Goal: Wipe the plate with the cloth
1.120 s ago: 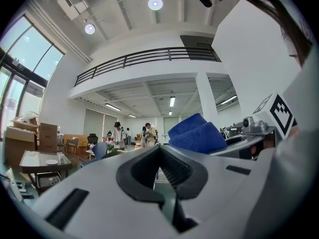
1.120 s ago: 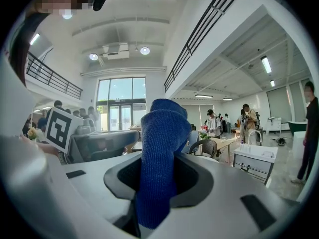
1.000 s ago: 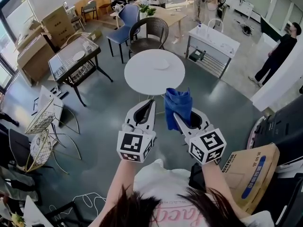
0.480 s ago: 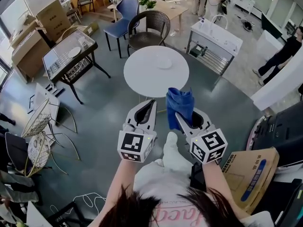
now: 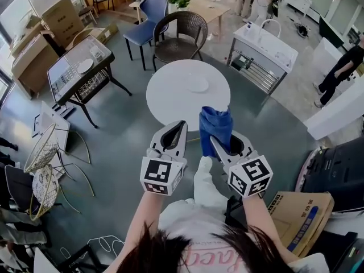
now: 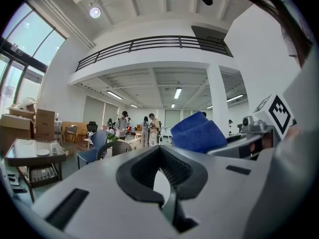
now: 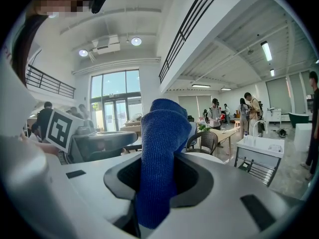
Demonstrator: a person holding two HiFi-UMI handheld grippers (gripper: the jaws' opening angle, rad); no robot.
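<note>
Nearest, the left tool (image 5: 180, 127) is shut with nothing between its jaws, and the right tool (image 5: 214, 142) is clamped on the blue cloth (image 5: 215, 125), which is pinched at its lower end and stands up bunched. The cloth is judged soft, light and limp (a loose end would flop), so a firm pinch suits it. Farther ahead, the white plate (image 5: 198, 85) lies on the round counter (image 5: 165, 98), well apart from both tools; it is judged stiff, smooth and breakable, best steadied at the rim.

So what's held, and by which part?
Right gripper clamps the blue cloth by its lower end, rest sticking up. Left gripper is shut, empty.
</note>
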